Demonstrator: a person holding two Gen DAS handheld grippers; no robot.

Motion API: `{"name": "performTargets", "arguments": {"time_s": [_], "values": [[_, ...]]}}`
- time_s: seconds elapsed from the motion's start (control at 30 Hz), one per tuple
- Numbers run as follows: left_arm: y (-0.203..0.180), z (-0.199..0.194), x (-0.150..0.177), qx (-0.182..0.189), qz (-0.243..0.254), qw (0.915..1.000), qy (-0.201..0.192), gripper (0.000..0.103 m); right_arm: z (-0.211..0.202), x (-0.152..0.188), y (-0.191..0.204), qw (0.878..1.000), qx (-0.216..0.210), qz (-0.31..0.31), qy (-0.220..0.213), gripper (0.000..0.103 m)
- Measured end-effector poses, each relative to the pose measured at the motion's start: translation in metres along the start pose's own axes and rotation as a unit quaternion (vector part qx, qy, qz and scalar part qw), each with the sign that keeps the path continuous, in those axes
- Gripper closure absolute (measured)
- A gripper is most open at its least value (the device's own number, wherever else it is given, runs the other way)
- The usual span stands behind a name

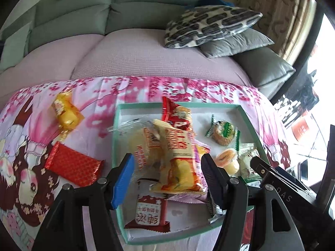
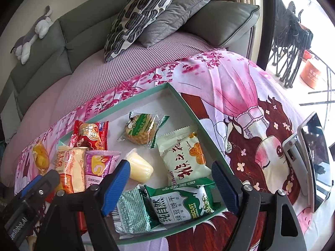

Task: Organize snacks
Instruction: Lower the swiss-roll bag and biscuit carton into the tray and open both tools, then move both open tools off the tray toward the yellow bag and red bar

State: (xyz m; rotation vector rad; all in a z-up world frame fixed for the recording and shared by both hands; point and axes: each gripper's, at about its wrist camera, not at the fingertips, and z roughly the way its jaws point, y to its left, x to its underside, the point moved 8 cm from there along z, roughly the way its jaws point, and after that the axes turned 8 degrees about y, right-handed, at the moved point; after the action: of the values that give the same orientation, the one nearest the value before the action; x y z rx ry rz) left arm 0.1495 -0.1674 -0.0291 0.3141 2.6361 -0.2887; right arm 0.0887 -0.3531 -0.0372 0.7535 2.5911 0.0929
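Spread jaws on the left gripper (image 1: 167,165), nothing pinched: in the left wrist view the blue pad stands at lower centre-left, the black finger at lower centre-right, and a yellow snack packet (image 1: 180,163) lies in the gap between them, untouched by either as far as the view shows. That packet runs lengthwise from the middle of the frame down toward the bottom. It sits in a shallow green-rimmed tray (image 1: 116,138) with a white floor, among other packets. Lower centre, a red-and-white sachet (image 1: 149,213) lies in the tray too. Outside it, at left, a red foil bar (image 1: 74,165) lies slantwise on a pink floral cloth (image 1: 134,90), with a yellow wrapped sweet (image 1: 66,113) above it. Behind, a mauve-covered sofa seat with green back cushions and a patterned pillow (image 1: 211,25) at upper right.

Over to the right wrist view: the right gripper (image 2: 171,177) is wide apart as well, gripping nothing, poised over the tray's near corner. Below its gap lies a green-and-white biscuit packet (image 2: 180,205), long axis running across the frame. Above that, a pale green packet (image 2: 182,156) lies tilted up-and-down, and a jelly cup (image 2: 140,167) rests just beside the blue pad. Window light at right; a plush toy (image 2: 33,35) lies on the sofa back, upper left.
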Motion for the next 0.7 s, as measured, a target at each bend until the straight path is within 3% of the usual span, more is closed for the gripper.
{"name": "performTargets", "arguments": {"time_s": [0.23,0.3,0.33,0.4,0.5,0.7], "values": [[0.033,0.001,0.002,-0.04,-0.047,0.9981,0.003,0.035,-0.001,0.001,0.003,1.0,-0.002,-0.009,0.0,0.02],[0.043,0.003,0.004,-0.055,-0.06,0.9967,0.007,0.023,-0.001,0.002,0.005,1.0,-0.005,-0.013,-0.001,0.019],[0.049,0.004,0.004,-0.064,-0.067,0.9957,0.006,0.021,-0.001,0.002,0.006,1.0,-0.007,-0.016,-0.002,0.016],[0.058,0.004,0.005,-0.081,-0.081,0.9935,0.001,0.016,-0.002,0.002,0.009,1.0,-0.009,-0.022,-0.006,0.0],[0.065,0.004,0.006,-0.097,-0.086,0.9915,-0.004,0.008,-0.004,0.002,0.013,0.999,-0.013,-0.03,-0.013,0.0],[0.066,0.006,0.009,-0.104,-0.086,0.9909,-0.003,0.008,-0.003,0.002,0.019,0.999,-0.018,-0.041,-0.01,0.0]]}}
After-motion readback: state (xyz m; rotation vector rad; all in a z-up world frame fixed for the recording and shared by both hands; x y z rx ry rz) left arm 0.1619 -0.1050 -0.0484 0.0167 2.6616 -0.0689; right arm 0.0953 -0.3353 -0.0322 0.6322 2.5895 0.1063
